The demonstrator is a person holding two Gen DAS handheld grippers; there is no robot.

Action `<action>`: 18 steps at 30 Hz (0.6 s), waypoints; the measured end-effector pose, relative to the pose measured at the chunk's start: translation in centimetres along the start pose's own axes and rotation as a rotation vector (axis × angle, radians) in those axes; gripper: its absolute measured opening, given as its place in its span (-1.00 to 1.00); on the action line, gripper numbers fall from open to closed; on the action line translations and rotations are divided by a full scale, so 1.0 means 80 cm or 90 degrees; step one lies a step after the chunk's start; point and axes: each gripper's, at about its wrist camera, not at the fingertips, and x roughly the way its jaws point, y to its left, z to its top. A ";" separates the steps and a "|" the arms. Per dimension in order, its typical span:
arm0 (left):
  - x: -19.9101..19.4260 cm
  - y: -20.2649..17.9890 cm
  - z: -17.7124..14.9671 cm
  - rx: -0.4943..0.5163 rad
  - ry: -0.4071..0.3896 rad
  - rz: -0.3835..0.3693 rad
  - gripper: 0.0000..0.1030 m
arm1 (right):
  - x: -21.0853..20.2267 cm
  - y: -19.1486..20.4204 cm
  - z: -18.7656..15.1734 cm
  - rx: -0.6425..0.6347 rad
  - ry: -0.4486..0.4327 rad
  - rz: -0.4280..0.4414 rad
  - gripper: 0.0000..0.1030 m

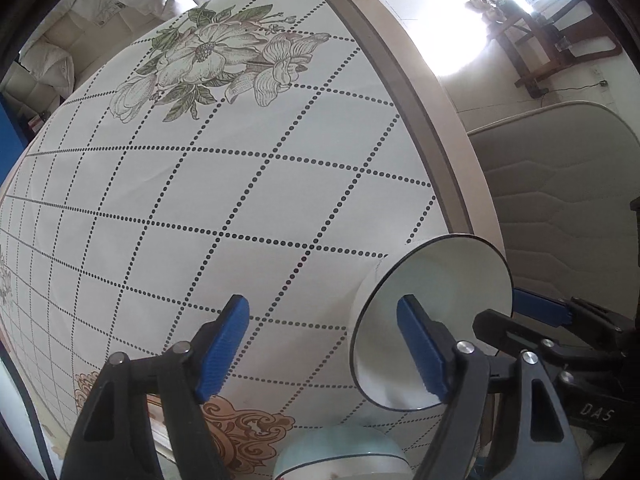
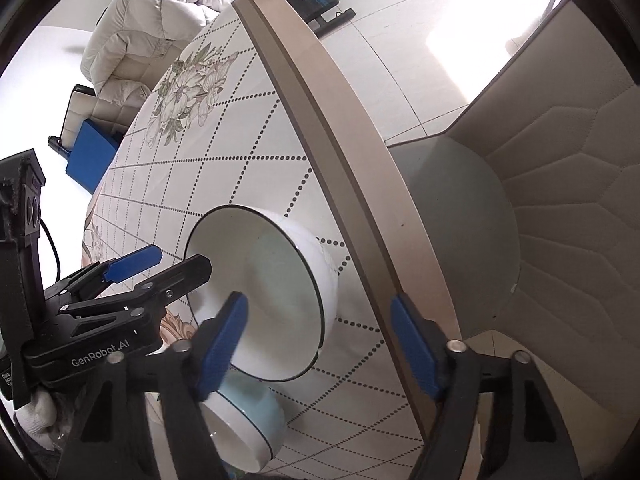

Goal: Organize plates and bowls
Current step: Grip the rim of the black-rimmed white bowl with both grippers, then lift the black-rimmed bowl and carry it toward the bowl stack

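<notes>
A white ceramic bowl with a thin dark rim [image 2: 276,280] sits upright on the round desk [image 2: 352,184], close to its beige edge band, on a white tablecloth printed with dotted diamond lines and flowers [image 1: 224,184]. Just beside it, nearer the cameras, stands a smaller pale blue bowl with a white inside [image 2: 248,424] – the two look very close, though whether they touch cannot be told. The left gripper [image 1: 324,352] points down over the cloth with its blue fingers [image 1: 222,352] spread; nothing lies between them, and the right-hand finger shows in front of the white bowl's mouth without gripping the rim. The right gripper [image 2: 320,344] also has its blue fingers [image 2: 222,344] apart – one shows in front of the white bowl's near rim, the other over the desk's edge band, and neither presses on anything. A white-gloved hand [image 2: 38,412] holds the left gripper's handle (seen low in the right wrist view). Beyond the desk's edge stands a beige quilted chair [image 2: 560,216], and a pale padded jacket [image 2: 148,28] lies past the far side.
</notes>
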 end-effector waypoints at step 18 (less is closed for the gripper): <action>0.014 -0.021 -0.002 0.011 0.029 -0.038 -0.87 | 0.021 0.006 0.002 0.017 0.031 0.004 -0.78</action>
